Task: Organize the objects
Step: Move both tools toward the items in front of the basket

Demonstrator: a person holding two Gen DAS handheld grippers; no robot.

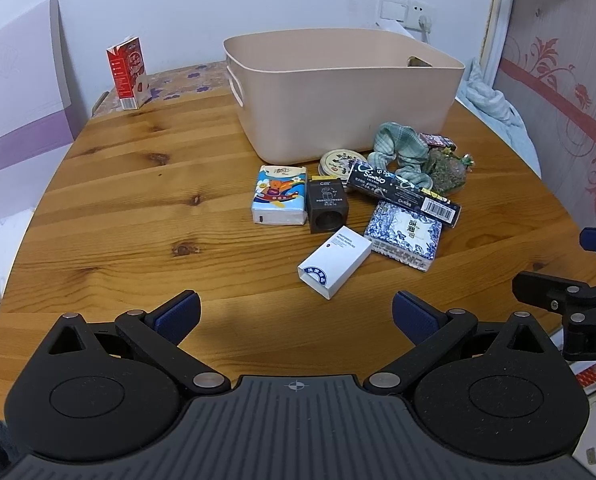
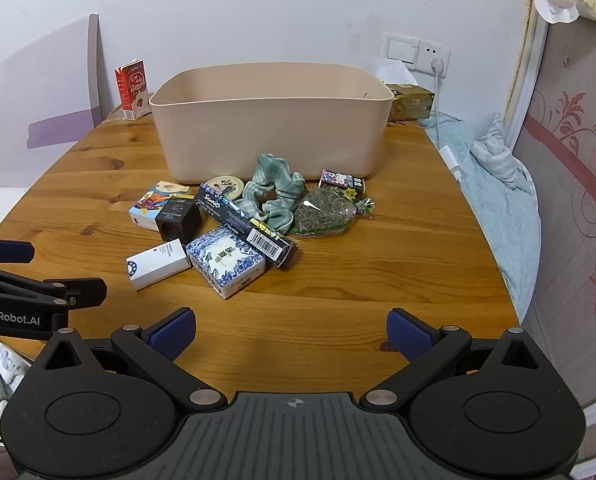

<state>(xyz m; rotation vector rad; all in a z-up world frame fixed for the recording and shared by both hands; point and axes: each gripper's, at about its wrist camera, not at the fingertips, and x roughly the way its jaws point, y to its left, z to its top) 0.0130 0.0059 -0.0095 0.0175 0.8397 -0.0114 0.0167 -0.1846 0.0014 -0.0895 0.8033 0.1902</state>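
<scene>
Both grippers open over the table, nothing picked up yet.

I held my left gripper (image 1: 295, 314) and my right gripper (image 2: 291, 334) with jaws spread wide and empty, low over the wooden table (image 1: 137, 184). Straight ahead of the left one lay the white box (image 1: 334, 262), a smooth, hard-edged carton lying flat and askew; beside it sat the blue-patterned tissue pack (image 1: 404, 240), soft and wrapped in film. Beyond them were the black cube box (image 1: 326, 206), the cartoon tissue pack (image 1: 278, 196), the long black carton (image 1: 404, 192), a limp green scrunchie (image 2: 275, 196) and a crinkly bag of dried herbs (image 2: 324, 214). The beige plastic bin (image 1: 338, 68) stood behind the pile. I judged the white box easiest: turn the jaws across its narrow width, squeeze its flat sides, then lift clear.
</scene>
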